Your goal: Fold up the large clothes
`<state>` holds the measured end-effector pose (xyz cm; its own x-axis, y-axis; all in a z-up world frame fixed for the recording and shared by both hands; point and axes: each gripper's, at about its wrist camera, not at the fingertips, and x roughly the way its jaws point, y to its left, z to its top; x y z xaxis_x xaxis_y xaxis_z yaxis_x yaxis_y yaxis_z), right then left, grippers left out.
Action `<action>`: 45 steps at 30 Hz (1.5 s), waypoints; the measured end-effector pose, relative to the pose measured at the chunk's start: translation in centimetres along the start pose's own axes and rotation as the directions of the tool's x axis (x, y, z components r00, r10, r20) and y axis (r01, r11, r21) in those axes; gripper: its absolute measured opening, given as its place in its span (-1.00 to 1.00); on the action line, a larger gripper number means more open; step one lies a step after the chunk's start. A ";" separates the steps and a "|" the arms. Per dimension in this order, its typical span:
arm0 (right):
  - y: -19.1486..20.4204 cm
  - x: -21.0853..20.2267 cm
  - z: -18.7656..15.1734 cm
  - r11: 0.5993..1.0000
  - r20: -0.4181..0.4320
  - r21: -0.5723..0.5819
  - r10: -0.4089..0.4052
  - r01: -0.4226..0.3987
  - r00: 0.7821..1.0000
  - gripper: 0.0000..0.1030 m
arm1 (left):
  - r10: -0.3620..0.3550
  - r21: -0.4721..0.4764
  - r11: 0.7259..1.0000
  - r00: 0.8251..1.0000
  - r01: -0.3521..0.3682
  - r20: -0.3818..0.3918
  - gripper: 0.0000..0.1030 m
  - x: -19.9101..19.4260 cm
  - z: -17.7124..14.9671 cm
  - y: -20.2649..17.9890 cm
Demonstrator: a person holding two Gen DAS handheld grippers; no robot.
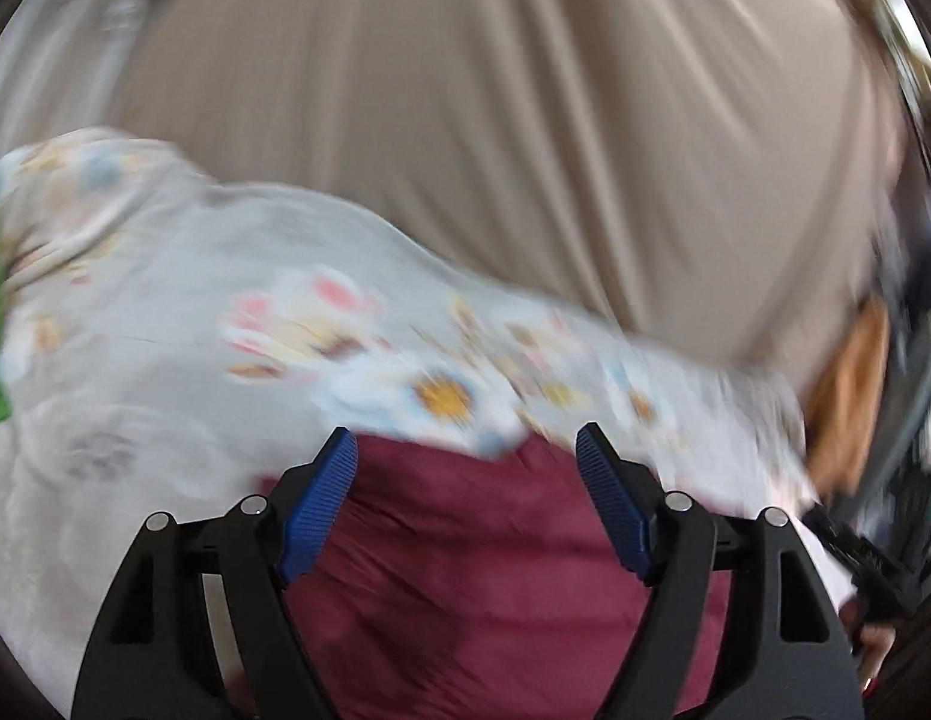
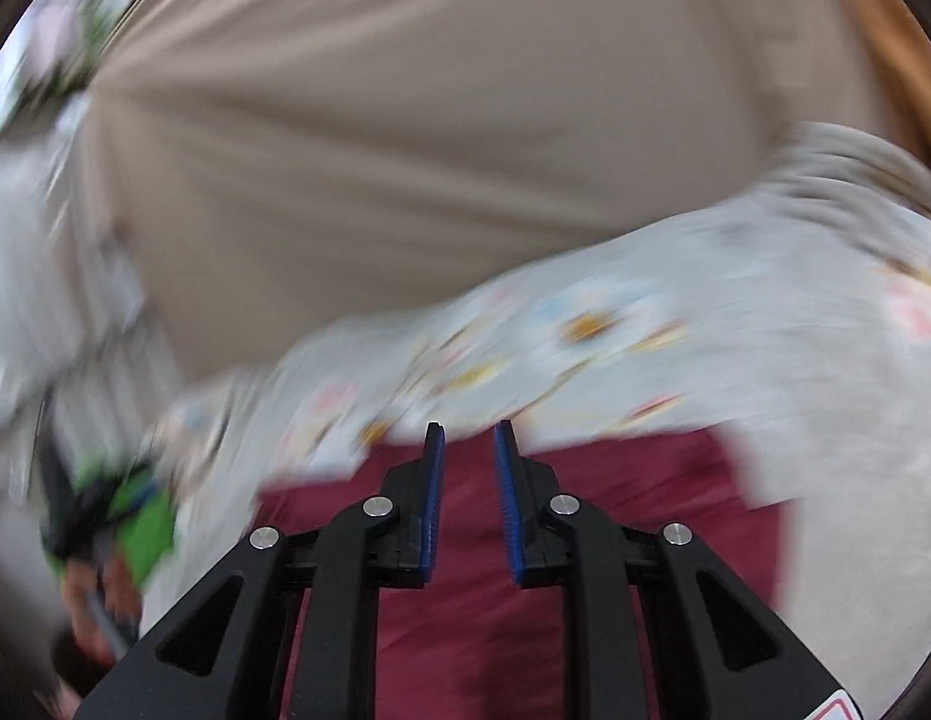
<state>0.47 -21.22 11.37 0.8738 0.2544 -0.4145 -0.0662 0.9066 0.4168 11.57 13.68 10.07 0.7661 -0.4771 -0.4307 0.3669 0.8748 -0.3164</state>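
Motion-blurred throughout. Spread widest across both wrist views, a smooth beige sheet-covered surface (image 1: 495, 138), creased in long radiating folds and filling the far half of each frame. Laid over its near part, a pale grey floral-print fabric (image 1: 165, 330) with white, pink, blue and orange flowers, running as a broad band from side to side and rumpled into a bunched mound toward the left edge of the left wrist view; the same cloth seen in the right wrist view (image 2: 735, 330), rising toward the right edge. Resting on that floral cloth at the near edge, a dark maroon garment (image 1: 465, 570), flat and lightly wrinkled, directly beneath both tools (image 2: 465, 600); fold state and outline too blurred to tell. Poised above the maroon cloth, left gripper (image 1: 467, 504), black-framed with ribbed blue pads (image 1: 318, 510), released and spread wide, nothing caught between the pads. Over the same cloth, right gripper (image 2: 470, 498), blue pads (image 2: 432, 504) drawn near one another yet parted by a narrow slit, no fabric pinched in the gap. At the left edge of the right wrist view, a green blurred patch (image 2: 144, 528) beside a dark shape, identity not discernible.
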 end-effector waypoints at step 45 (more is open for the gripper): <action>-20.5 8.3 -0.9 0.822 -0.272 0.310 -0.404 0.477 0.873 -1.00 | 0.246 -0.022 0.963 0.914 -0.267 -0.324 0.86 17.9 -2.6 7.5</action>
<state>8.67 -37.40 -1.30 0.6589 -0.0524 -0.7504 0.5116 0.7625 0.3961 26.63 11.53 -2.22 0.6193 -0.2478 -0.7450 0.1368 0.9684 -0.2085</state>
